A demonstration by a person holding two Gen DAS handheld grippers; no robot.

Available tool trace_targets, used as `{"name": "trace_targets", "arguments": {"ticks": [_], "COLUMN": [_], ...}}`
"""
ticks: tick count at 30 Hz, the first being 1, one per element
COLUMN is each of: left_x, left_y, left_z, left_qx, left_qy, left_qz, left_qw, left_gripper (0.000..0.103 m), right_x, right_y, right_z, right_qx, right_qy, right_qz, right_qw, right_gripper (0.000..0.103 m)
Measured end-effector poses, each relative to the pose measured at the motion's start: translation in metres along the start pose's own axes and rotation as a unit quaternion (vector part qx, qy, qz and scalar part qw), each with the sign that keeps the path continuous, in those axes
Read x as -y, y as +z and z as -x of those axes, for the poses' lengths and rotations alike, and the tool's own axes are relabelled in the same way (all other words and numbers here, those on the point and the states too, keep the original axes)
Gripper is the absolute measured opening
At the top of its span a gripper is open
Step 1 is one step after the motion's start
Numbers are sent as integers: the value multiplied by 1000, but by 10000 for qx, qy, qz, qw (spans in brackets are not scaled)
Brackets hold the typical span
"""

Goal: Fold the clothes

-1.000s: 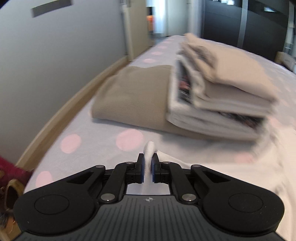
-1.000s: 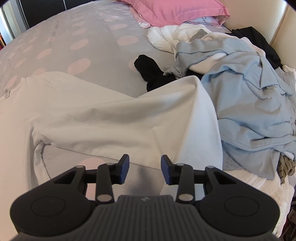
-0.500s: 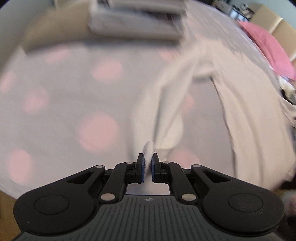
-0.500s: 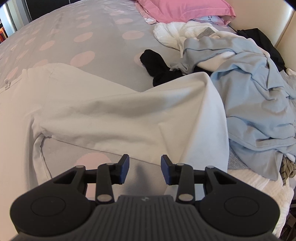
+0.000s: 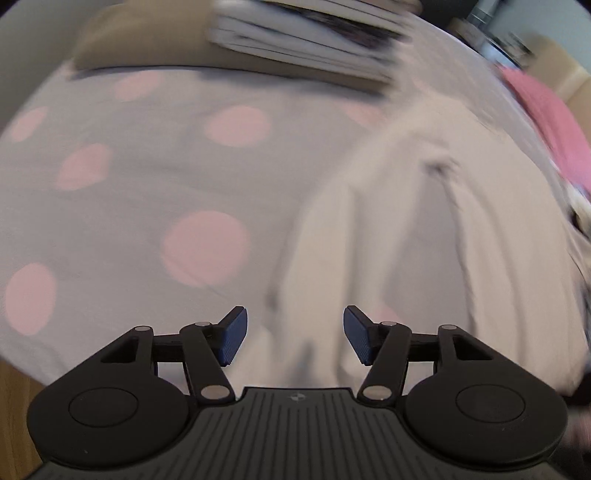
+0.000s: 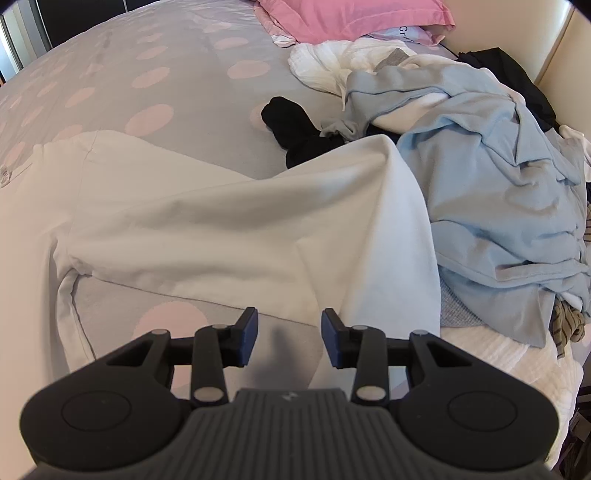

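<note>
White garment [image 6: 221, 236] spread on the dotted bedsheet [image 6: 177, 81], beside unfolded clothes [image 6: 491, 192].
The left gripper [image 5: 294, 339] was seen opening above the cloth, unpinched; the right gripper [image 6: 289, 339] was held apart, gripping nothing.

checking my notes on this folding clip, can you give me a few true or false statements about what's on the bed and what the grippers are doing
1. The left gripper clamps a corner of the white garment. False: its jaws are opening, nothing pinched.
2. The right gripper is open and holds nothing. True.
3. A pink pillow lies at the far end of the bed. True.
4. The light blue garment is neatly folded. False: it lies crumpled in a heap.
5. A black item lies beyond the white garment's edge. True.
</note>
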State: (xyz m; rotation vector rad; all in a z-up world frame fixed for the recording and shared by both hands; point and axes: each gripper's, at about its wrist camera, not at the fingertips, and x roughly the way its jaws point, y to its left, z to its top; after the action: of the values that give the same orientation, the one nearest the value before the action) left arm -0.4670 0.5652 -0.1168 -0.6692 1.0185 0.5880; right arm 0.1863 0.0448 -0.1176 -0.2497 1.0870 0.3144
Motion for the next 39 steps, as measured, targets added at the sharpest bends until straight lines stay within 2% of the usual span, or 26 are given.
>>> {"name": "trace_targets", "arguments": {"ticks": [2, 4, 6, 10, 12, 14, 17, 20, 27, 31, 35, 39], "left_x": [-4, -5, -5, -6, -3, 2, 1, -6, -42, -59, -64, -68], "left_y": [-1, -7, -14, -25, -33, -36, -34, -14, 59, 101, 136, 156], "left_z": [-13, -24, -35, -35, -34, -30, -16, 2, 38, 44, 20, -22], "left_qx": [-124, -374, -623, -527, -466, -414, -156, 222, 986, 1244, 1173, 730], "left_qy": [210, 318, 425, 505, 605, 598, 726, 1003, 1817, 2030, 2371, 2732], "left_qz": [98, 51, 5, 141, 163, 189, 307, 461, 893, 1076, 899, 815], "left_qw": [9997, 9988, 9972, 9972, 9970, 9972, 9968, 9936, 9743, 9653, 9602, 9557], "left_gripper": [55, 48, 46, 43, 25, 1, 1, 0, 0, 0, 0, 0], "right_x": [0, 1, 2, 0, -3, -5, -6, -5, -1, -4, -9, -16], "right_y": [-1, -3, -5, -7, -6, -5, -5, -6, -7, -7, -7, -6], "right_z": [1, 3, 5, 2, -1, -1, 1, -1, 1, 3, 6, 11], "right_qx": [20, 36, 40, 8, -19, -19, 4, -25, 36, 138, 239, 359], "right_qy": [-2, 7, 23, 9, 6, 28, 49, 19, -24, -21, 12, 129], "right_qz": [2, -19, -61, -39, 19, 76, 134, 136, 127, 175, 271, 434], "right_qw": [10000, 10000, 10000, 10000, 10000, 10000, 9999, 9999, 9999, 9997, 9993, 9983], "right_gripper": [41, 41, 42, 42, 42, 42, 42, 42, 42, 42, 42, 42]}}
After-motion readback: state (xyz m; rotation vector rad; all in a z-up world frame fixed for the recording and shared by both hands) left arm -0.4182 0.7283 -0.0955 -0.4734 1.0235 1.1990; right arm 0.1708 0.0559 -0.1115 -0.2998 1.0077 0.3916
